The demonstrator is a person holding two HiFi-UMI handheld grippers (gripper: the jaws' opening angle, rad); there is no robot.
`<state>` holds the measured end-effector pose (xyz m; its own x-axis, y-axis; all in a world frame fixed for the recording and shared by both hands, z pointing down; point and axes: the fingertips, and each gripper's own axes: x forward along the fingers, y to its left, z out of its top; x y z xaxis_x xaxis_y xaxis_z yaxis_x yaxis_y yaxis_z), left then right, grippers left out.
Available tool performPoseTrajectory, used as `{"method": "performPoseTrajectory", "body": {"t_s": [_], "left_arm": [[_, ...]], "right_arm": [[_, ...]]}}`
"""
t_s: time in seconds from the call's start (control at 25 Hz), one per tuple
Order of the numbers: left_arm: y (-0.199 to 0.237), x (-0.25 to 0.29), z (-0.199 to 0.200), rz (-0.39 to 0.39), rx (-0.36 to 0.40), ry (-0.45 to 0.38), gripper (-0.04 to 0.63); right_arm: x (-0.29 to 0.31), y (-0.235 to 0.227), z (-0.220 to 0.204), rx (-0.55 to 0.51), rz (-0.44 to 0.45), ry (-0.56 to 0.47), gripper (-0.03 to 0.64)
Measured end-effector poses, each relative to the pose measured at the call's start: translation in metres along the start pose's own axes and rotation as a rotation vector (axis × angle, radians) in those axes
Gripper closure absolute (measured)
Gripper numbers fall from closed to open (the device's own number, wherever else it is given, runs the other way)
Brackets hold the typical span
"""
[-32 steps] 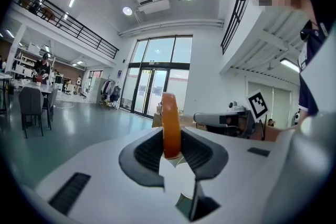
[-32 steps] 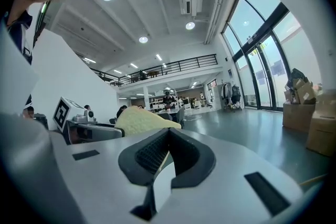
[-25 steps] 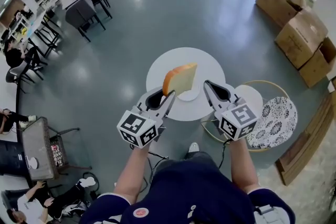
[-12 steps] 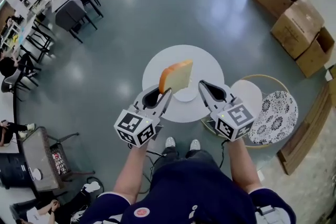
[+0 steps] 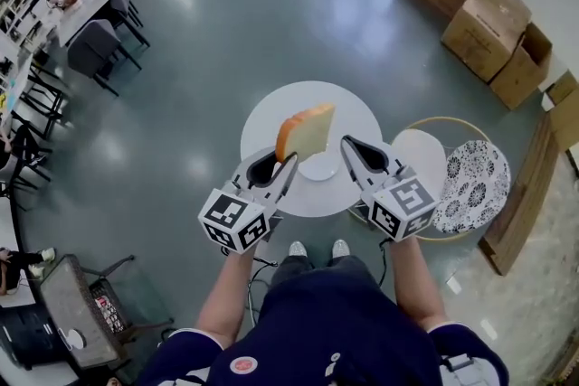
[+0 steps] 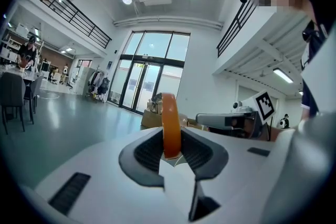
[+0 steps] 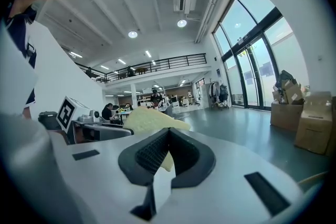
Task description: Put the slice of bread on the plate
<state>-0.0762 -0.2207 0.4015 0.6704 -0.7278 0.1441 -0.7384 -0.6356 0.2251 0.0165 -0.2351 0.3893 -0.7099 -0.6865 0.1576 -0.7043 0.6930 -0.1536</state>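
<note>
A bread slice (image 5: pixel 306 131) with an orange crust stands on edge in the air above the round white table (image 5: pixel 262 117). My left gripper (image 5: pixel 290 159) is shut on its lower edge; in the left gripper view the crust (image 6: pixel 170 118) sits between the pads (image 6: pixel 197 152). A small white plate (image 5: pixel 322 166) lies on the table just right of and below the bread. My right gripper (image 5: pixel 347 143) hovers beside the plate, its jaws shut (image 7: pixel 168 131) on nothing. From the right gripper view the bread (image 7: pixel 149 119) shows behind the jaws.
A low white stool (image 5: pixel 421 149) and a patterned cushion (image 5: pixel 472 193) in a hoop stand to the right of the table. Cardboard boxes (image 5: pixel 484 23) fill the far right. Chairs and desks (image 5: pixel 95 50) line the far left. A wooden board (image 5: pixel 525 194) leans at right.
The person has shifted position, so the room slides across the head view. Both grippers have drifted slightly together, the left one still gripping the bread above the table.
</note>
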Motion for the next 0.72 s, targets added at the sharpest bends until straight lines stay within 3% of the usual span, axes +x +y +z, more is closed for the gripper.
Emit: {"method": "performPoseTrajectory", "body": {"t_s": [0.32, 0.72], "left_arm": [[0.013, 0.01, -0.022, -0.005, -0.057, 0.015, 0.502], [0.026, 0.039, -0.11, -0.017, -0.183, 0.111, 0.502]], "right_arm": [[0.004, -0.013, -0.015, 0.03, -0.053, 0.019, 0.611], [0.009, -0.034, -0.078, 0.112, -0.081, 0.13, 0.611]]}}
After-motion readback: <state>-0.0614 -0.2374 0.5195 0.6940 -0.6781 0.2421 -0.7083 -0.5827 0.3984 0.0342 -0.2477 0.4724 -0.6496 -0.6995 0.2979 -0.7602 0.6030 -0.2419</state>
